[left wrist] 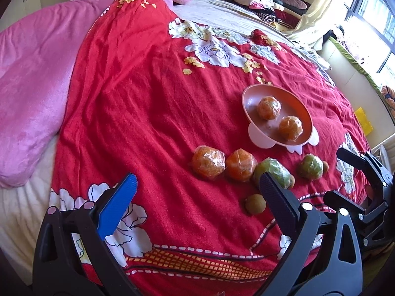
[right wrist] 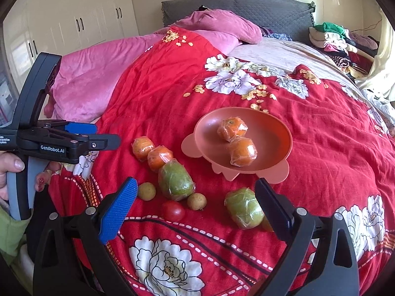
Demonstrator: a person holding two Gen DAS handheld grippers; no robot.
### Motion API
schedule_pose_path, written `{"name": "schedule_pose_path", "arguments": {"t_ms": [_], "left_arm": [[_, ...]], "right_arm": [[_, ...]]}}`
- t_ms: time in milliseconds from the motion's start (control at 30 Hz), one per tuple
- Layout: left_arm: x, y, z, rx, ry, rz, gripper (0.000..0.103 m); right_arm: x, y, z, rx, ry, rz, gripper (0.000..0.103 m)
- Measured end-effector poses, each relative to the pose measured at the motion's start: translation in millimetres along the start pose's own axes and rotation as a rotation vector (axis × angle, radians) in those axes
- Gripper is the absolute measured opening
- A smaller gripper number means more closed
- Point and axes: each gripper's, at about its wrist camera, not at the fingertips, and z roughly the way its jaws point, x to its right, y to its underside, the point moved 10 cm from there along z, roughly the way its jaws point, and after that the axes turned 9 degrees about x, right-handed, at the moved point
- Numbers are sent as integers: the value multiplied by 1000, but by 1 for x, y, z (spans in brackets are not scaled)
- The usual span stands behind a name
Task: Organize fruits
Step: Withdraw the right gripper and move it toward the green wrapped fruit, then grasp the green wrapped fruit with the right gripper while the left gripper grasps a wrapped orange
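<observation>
Red floral quilt [right wrist: 308, 128] on the bed carries everything. Pink bowl [right wrist: 279, 133], mid-quilt, already holds two wrapped oranges [right wrist: 243, 151], so it serves as the collection point. Two more wrapped oranges [right wrist: 159, 156], two green fruits [right wrist: 175, 181], small brown fruits and a tomato [right wrist: 173, 211] lie loose toward the near edge. Left tool [left wrist: 197, 190] and right tool [right wrist: 195, 197] both hover wide and empty, apparently choosing a pick.

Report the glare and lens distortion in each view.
Left wrist view: the window at upper right is blown out white, and the bed edge bows strongly. Right wrist view: even light, dark fisheye corners, curved wardrobe, and glints on the wrapped oranges.
</observation>
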Motion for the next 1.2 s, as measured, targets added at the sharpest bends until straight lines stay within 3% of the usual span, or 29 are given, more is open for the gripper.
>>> {"name": "schedule_pose_path", "arguments": {"t_ms": [400, 700, 1067, 1200], "left_arm": [[1, 12, 16, -31, -17, 76, 92], [7, 16, 30, -63, 22, 103, 77], [8, 15, 45, -92, 29, 153, 62], [7, 14, 50, -101, 27, 168, 58]], "right_arm": [[-8, 10, 17, -49, -18, -34, 95], [-16, 16, 39, -97, -39, -76, 94], [-23, 24, 64, -170, -89, -124, 60], [-23, 28, 72, -192, -98, -141, 56]]}}
